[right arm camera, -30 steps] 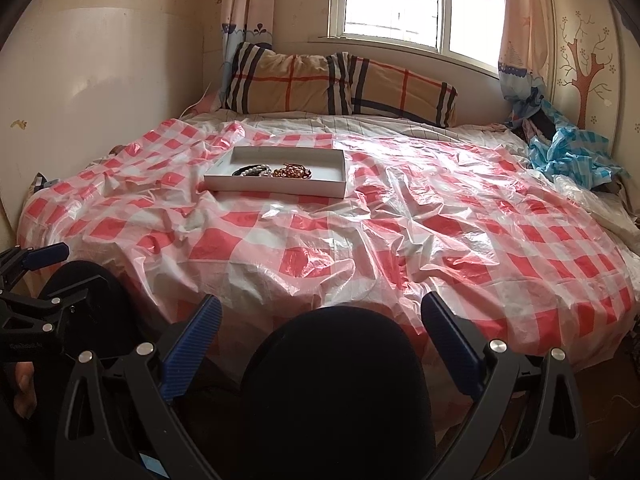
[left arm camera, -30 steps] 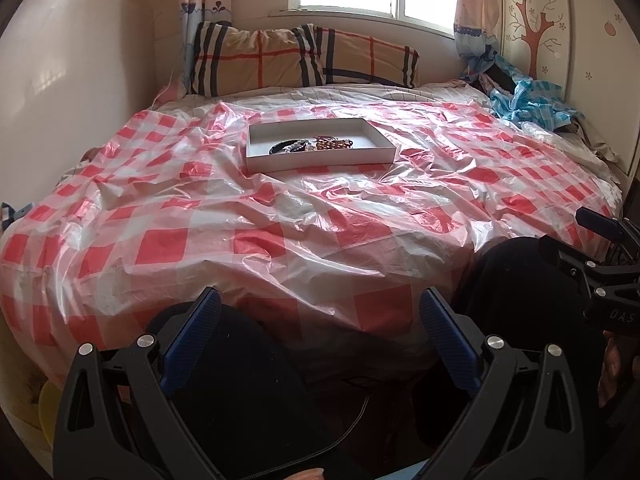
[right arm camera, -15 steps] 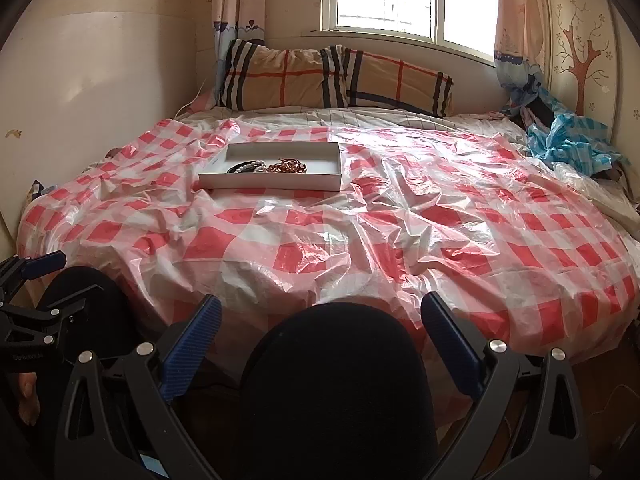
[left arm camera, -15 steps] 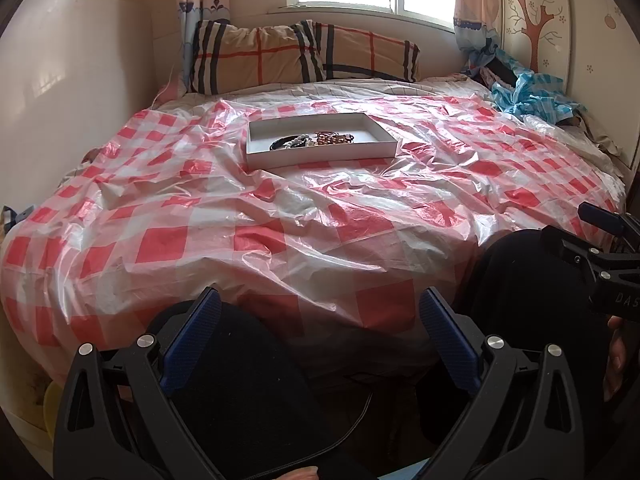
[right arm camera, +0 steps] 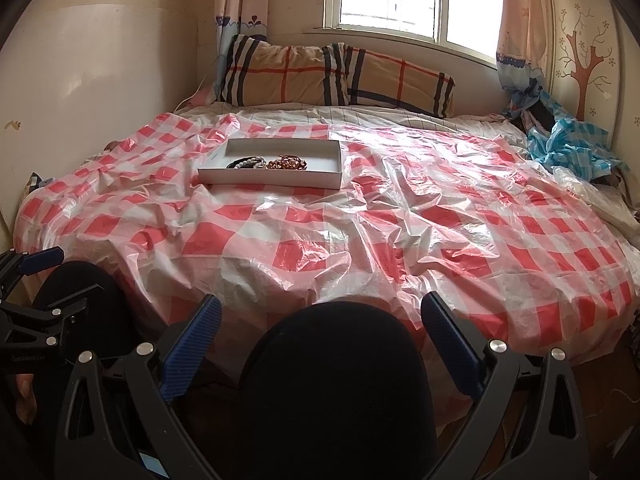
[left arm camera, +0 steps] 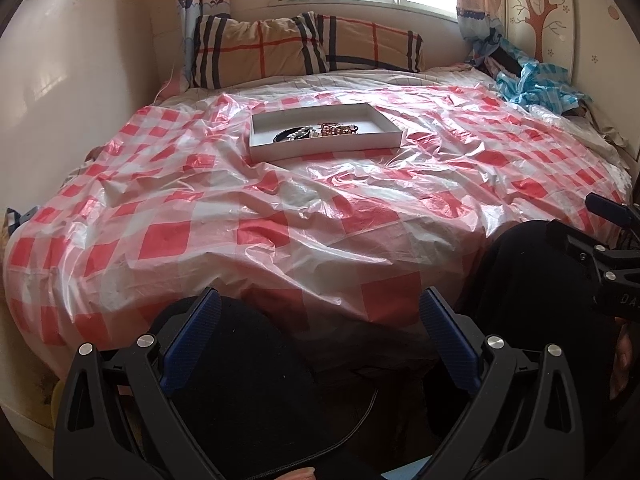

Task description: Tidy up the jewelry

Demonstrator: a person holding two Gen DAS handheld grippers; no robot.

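Lying in a shallow white tray [left arm camera: 326,144] on the bed, the jewelry is hard to read: a dark bracelet with pale beads [left arm camera: 292,134] sits at the left of the pile, and a tangle of reddish-brown beads [left arm camera: 338,129] touches it on the right, but how many separate pieces there are cannot be told from either view. The tray's near wall hides the lower part of the pile. In the right wrist view the same tray [right arm camera: 272,178] shows the dark piece [right arm camera: 246,163] and the brown cluster [right arm camera: 287,164] side by side, about mid-tray.

Both grippers hang low at the foot of the bed, well apart from the tray. The left gripper [left arm camera: 320,332] has its jaws spread wide with nothing between them, and a dark-clothed knee [left arm camera: 236,360] fills the gap below. The right gripper [right arm camera: 320,332] is likewise spread wide and holds nothing, over the other knee [right arm camera: 332,380]. Each gripper is cut off at the edge of the other's view.

A crinkled red-and-white checked plastic sheet [left arm camera: 280,220] covers the bed from the tray down to the near edge. Plaid pillows [left arm camera: 304,50] lie behind the tray under the window, a wall runs along the left side, and a heap of blue cloth [left arm camera: 536,86] sits at the far right corner.
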